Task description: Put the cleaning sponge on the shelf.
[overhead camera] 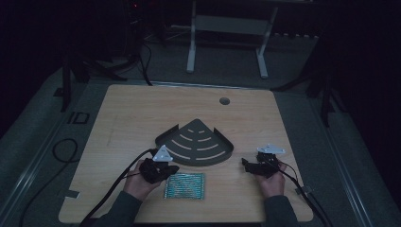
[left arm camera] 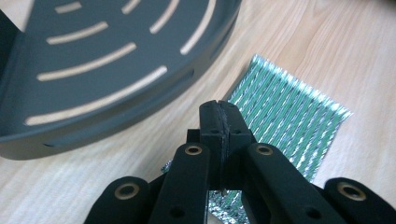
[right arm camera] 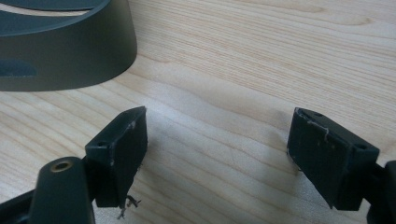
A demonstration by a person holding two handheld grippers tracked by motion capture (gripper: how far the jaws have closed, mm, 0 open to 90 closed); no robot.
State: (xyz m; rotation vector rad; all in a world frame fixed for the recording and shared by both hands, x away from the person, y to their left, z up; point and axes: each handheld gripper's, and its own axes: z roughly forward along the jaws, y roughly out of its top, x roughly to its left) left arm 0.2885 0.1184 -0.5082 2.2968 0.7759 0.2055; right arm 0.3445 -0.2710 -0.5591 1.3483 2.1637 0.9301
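Under the left gripper [left arm camera: 219,109], green foil packet [left arm camera: 285,121] corner hidden, jaws together

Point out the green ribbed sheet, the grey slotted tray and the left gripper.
green ribbed sheet [left arm camera: 285,112], left gripper view, its ribbed middle.
grey slotted tray [overhead camera: 222,153], high view, its curved rim.
left gripper [left arm camera: 219,109], left gripper view, tips of its jaws.

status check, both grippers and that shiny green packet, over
Left gripper shut, over the near edge of the green packet; a grip can't be told. Right gripper open, empty. Grey slotted tray just beyond the packet.
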